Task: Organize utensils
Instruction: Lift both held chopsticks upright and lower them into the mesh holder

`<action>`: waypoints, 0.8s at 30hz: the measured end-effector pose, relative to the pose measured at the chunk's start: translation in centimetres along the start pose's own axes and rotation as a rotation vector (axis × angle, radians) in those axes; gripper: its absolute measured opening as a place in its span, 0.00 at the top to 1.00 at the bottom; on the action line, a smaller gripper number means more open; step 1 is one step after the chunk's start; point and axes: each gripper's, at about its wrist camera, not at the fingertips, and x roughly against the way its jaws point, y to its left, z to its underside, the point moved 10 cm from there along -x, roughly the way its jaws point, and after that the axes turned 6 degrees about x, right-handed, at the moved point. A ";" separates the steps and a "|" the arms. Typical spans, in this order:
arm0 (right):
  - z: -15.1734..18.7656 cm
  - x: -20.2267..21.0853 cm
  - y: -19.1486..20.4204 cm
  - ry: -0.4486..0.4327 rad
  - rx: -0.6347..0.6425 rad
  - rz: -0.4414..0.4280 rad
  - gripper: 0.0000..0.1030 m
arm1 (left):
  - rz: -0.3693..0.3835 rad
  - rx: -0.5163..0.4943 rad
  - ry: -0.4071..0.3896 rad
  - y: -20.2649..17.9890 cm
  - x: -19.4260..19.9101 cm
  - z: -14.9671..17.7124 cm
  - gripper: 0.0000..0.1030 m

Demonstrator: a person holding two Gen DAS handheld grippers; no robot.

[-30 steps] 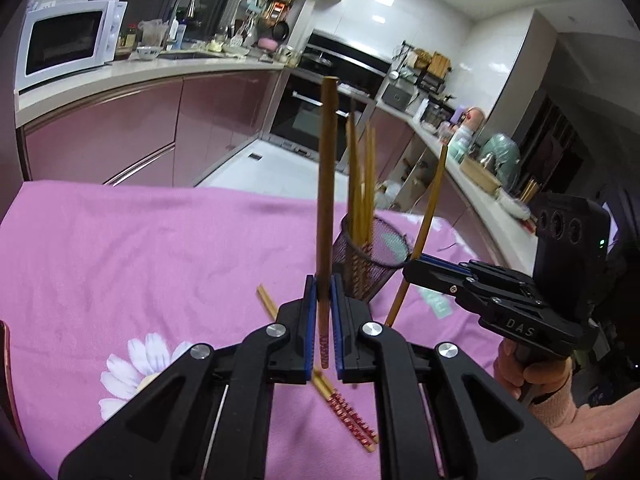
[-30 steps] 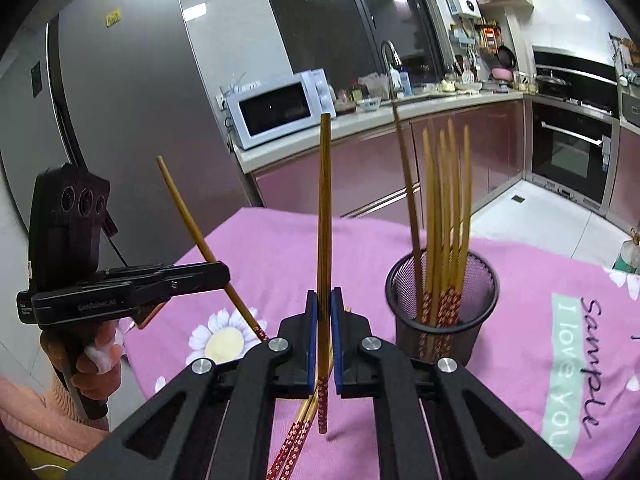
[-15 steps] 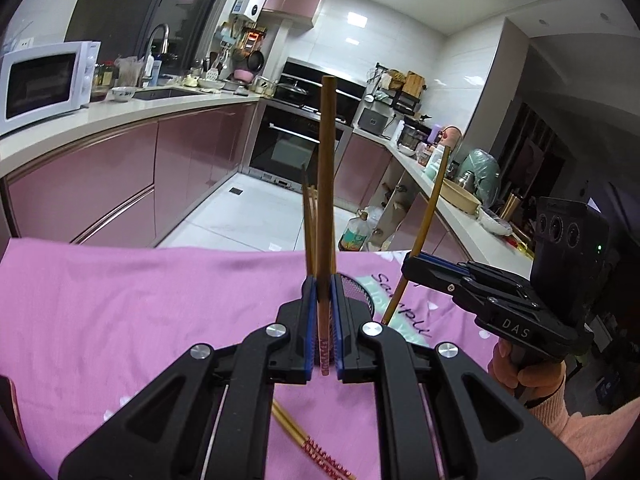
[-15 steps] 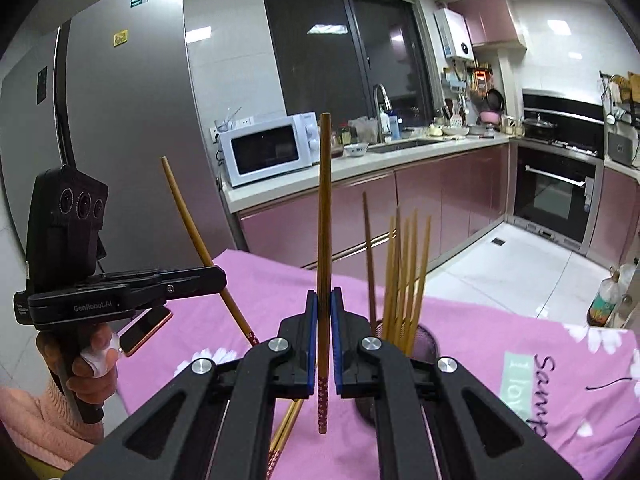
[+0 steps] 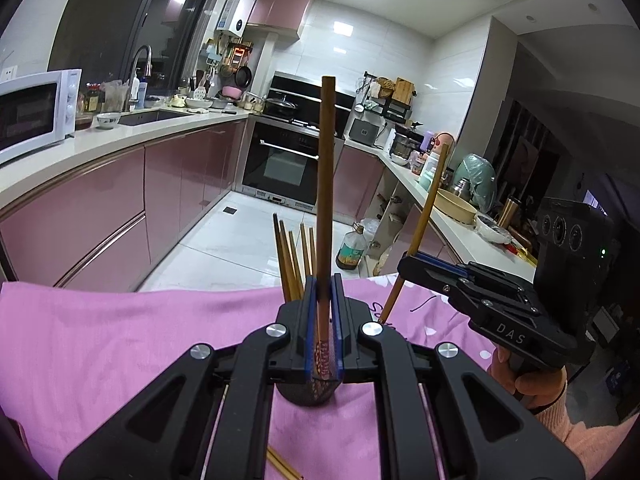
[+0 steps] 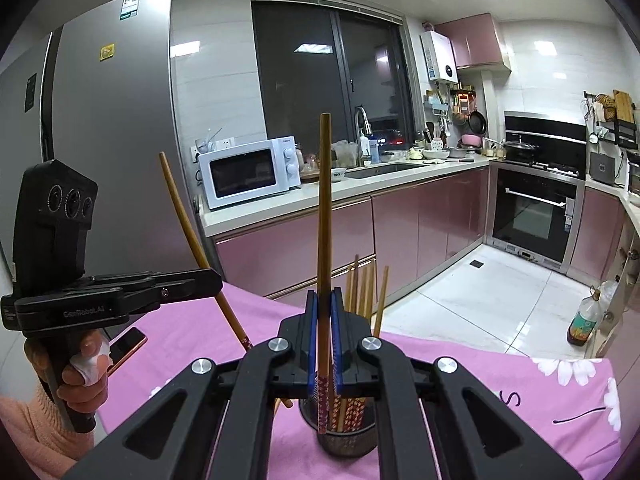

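Left gripper [image 5: 323,312]: clamped tight on one chopstick [image 5: 325,208], blue pads squeezing the lower shaft just above its red-patterned end. Stick near upright, long plain end well above the jaws, patterned tip poking out just below them.

Right gripper [image 6: 323,320]: same, clenched on second chopstick [image 6: 323,240], upright, patterned tip hanging below the pads.

Seen from the other side: left-held stick leaning away from the right gripper; right-held stick tilted slightly too.

Mesh holder [image 6: 347,436] directly under and just beyond both sets of jaws, on pink floral cloth [image 6: 500,392]. Several chopsticks [image 6: 362,284] standing in it already, tops rising just behind the fingers. Held tips above the rim, not touching as far as visible.

Loose chopsticks [image 5: 282,466] flat on cloth under left gripper's frame.
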 end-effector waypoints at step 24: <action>1.9 -3.7 -1.6 0.089 -0.014 0.029 0.95 | -0.053 -0.035 0.139 1.1 -7.4 2.3 0.93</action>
